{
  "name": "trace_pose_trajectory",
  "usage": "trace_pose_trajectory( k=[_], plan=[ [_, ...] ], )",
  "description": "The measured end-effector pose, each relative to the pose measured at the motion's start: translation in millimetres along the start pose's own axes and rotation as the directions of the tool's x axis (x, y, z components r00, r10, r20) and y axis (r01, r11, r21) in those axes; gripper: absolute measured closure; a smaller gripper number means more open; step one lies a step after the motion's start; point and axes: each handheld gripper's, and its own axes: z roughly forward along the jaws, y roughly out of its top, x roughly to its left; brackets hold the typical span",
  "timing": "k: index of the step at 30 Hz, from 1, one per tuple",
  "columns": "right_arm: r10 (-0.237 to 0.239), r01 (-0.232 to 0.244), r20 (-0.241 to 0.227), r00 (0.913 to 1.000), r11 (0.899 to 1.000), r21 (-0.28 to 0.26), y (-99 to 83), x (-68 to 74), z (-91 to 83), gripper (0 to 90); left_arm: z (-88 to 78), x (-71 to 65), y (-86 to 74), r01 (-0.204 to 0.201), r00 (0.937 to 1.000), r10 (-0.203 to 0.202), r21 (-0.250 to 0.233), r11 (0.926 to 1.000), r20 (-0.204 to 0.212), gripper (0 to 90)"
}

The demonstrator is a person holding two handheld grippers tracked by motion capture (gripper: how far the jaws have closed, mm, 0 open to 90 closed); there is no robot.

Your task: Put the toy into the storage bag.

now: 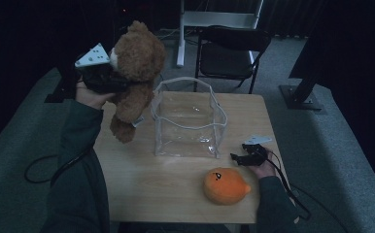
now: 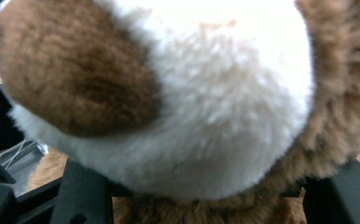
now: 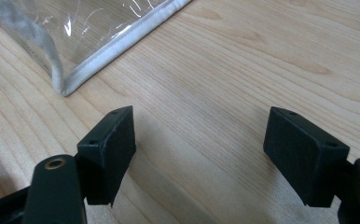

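A brown teddy bear [image 1: 136,73] hangs in the air above the table's left edge, held by my left gripper [image 1: 109,77], which is shut on its head. In the left gripper view the bear's white muzzle [image 2: 225,116] and brown fur sit between the two black jaws. A clear plastic bag [image 1: 188,116] with white trim stands open-topped on the wooden table [image 1: 176,184], just right of the bear. An orange plush toy [image 1: 225,185] lies near the front edge. My right gripper [image 1: 238,158] rests low on the table at the right, open, with bare wood [image 3: 201,140] between its jaws.
A black folding chair [image 1: 229,51] stands behind the table, with a white stand [image 1: 214,19] beyond it. A dark post base [image 1: 299,97] sits on the floor at the right. Cables trail from both grippers. The bag's corner [image 3: 68,84] lies just ahead of my right gripper.
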Motion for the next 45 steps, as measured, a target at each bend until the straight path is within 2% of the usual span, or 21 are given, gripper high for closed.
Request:
trace_pose_trajectory(
  k=[6, 19, 45],
  plan=[
    [0.003, -0.003, -0.001, 1.0000, 1.000, -0.001, 0.1, 0.2, 0.1, 24.2, 5.9, 1.6, 4.6, 0.007, 0.9999, -0.007, 0.005, 1.0000, 0.009, 40.3],
    [0.004, -0.004, -0.001, 1.0000, 1.000, -0.001, 0.0, 0.3, 0.0, 24.2, 20.5, 2.3, 21.2, -0.006, 0.9997, 0.006, 0.018, 0.9998, 0.025, 40.4],
    [0.003, -0.003, 0.000, 1.0000, 1.000, -0.001, 0.1, 0.2, 0.0, 24.2, 34.8, 7.5, 30.2, 0.010, 0.9994, -0.011, 0.022, 0.9997, 0.032, 40.4]
  ],
)
